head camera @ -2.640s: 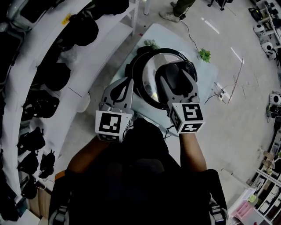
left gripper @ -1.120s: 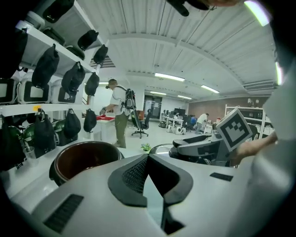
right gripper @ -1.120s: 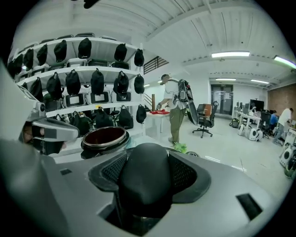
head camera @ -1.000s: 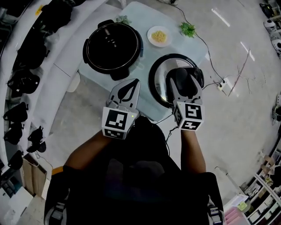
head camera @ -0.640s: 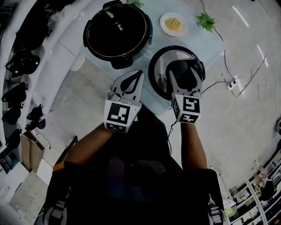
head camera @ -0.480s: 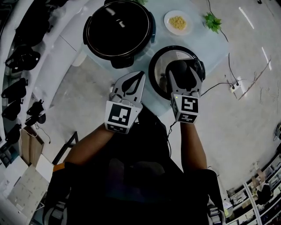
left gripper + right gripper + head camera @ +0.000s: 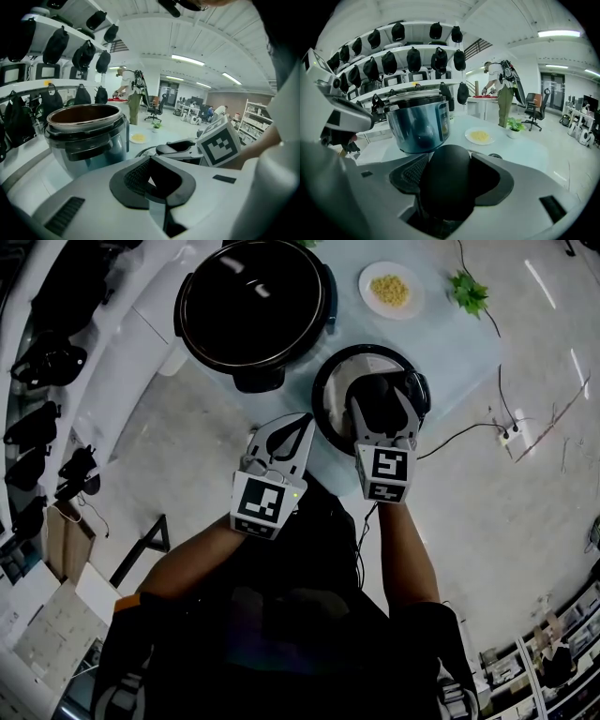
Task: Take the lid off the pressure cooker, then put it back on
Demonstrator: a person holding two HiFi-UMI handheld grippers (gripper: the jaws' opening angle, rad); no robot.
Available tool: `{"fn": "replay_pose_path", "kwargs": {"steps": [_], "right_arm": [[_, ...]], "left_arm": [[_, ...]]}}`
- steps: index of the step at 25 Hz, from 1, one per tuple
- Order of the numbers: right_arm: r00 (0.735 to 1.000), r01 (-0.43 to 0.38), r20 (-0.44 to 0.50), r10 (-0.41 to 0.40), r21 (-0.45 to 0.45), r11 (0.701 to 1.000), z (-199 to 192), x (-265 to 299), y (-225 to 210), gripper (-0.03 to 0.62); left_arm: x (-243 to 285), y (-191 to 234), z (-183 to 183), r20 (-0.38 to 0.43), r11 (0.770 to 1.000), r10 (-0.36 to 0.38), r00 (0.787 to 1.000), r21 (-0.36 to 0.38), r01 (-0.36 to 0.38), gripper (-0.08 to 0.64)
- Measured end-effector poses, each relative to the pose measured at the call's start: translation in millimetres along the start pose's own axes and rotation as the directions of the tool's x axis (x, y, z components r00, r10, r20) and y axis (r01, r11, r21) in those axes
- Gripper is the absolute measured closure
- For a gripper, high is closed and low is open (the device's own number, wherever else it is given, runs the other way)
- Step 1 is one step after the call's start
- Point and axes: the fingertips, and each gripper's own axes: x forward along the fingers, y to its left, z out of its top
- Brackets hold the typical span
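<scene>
Evidently the first half of the task is done: the pot [image 7: 251, 306] stands open at the left of the surface [image 7: 441, 343], its dark inside bare, with no lid on it.

Just beside the pot, on the person's side, the left gripper [image 7: 302, 423] hangs with its jaws drawn together. Its own view shows nothing between them, only a small chink of light. It touches neither the pot nor the lid.

Right of the pot and close to it, the lid [image 7: 330, 404] lies flat with its steel top up. The right gripper [image 7: 382, 401] is clenched on the lid's black knob [image 7: 445, 183], which fills the gap between the jaws in the right gripper view. I cannot tell whether the lid rests on the surface or is held just above it.

Further right of the pot, a plate [image 7: 391, 289] of yellow food and a small plant [image 7: 469, 292] stand apart from the lid.

As I judge it, the step in hand is the return. The next move calls for keeping the grip on the knob, lifting the lid level, and carrying it back left until it is centred over the pot's rim. It should then go straight down so the edge seats all round. The free left gripper could steady the pot if the lid needs a turn to lock.
</scene>
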Motion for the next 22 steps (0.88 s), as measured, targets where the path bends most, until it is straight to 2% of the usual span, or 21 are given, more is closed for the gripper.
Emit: {"fn": "replay_pose_path", "kwargs": {"steps": [10,16,22], "right_arm": [[1.0,0.018,0.0,-0.018,-0.027,0.999,-11.9,18.6,-1.4,0.29],[0.999,0.041,-0.014,-0.042,-0.066,0.997,-22.5,22.1,0.4,0.287],[0.997,0.056,-0.043,-0.059,-0.054,0.997,-14.0,11.6,5.8,0.282]], "left_arm": [[-5.5,6.9,-12.7,-0.012,1.0,0.007,1.0,-0.01,-0.007,0.554],[-12.4,8.6,-10.5,0.015,1.0,0.019,1.0,-0.024,-0.019,0.554],[-31.9,4.8,-2.4,0.066,1.0,0.024,0.998,-0.016,-0.023,0.554]]}}
